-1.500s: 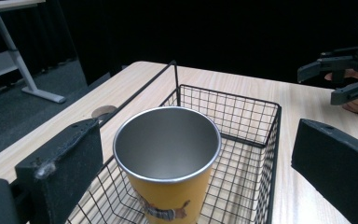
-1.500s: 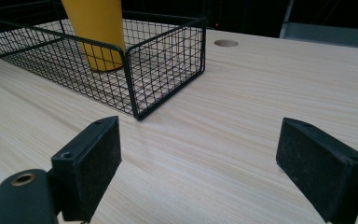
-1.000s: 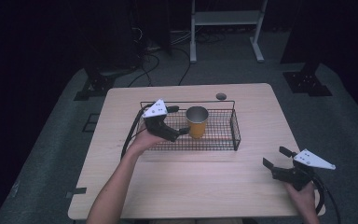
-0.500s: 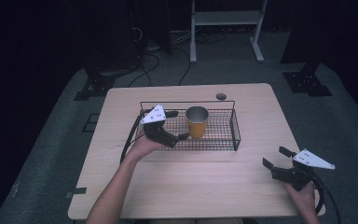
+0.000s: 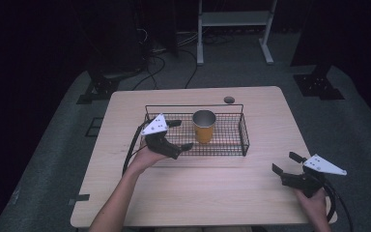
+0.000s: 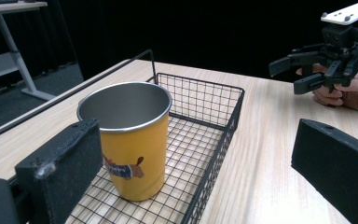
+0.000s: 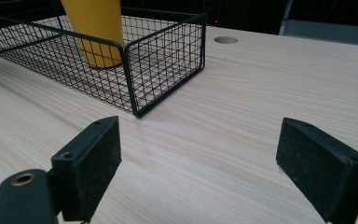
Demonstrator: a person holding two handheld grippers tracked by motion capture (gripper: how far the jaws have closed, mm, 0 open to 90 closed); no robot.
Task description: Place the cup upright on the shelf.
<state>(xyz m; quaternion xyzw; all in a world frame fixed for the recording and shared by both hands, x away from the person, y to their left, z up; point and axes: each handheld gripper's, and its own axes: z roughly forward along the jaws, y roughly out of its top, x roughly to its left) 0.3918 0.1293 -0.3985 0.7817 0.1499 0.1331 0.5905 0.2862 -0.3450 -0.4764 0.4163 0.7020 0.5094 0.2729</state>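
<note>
A yellow cup with a steel inside stands upright in the middle of a black wire basket at the table's centre. My left gripper hovers over the basket's left end, open, its jaws pointing at the cup and apart from it. In the left gripper view the cup stands just past the left jaw, with the basket wall between the wide jaws. My right gripper is open and empty over the table's front right, also seen far off as the right gripper. The right gripper view shows the basket and cup ahead to the left.
A round cable hole lies in the tabletop behind the basket. Bare wood spreads in front of the basket and to its right. A white metal frame and cables stand on the floor beyond the table.
My left gripper has drawn back a little toward the person, away from the cup, still open. The right gripper and the cup have stayed put.
</note>
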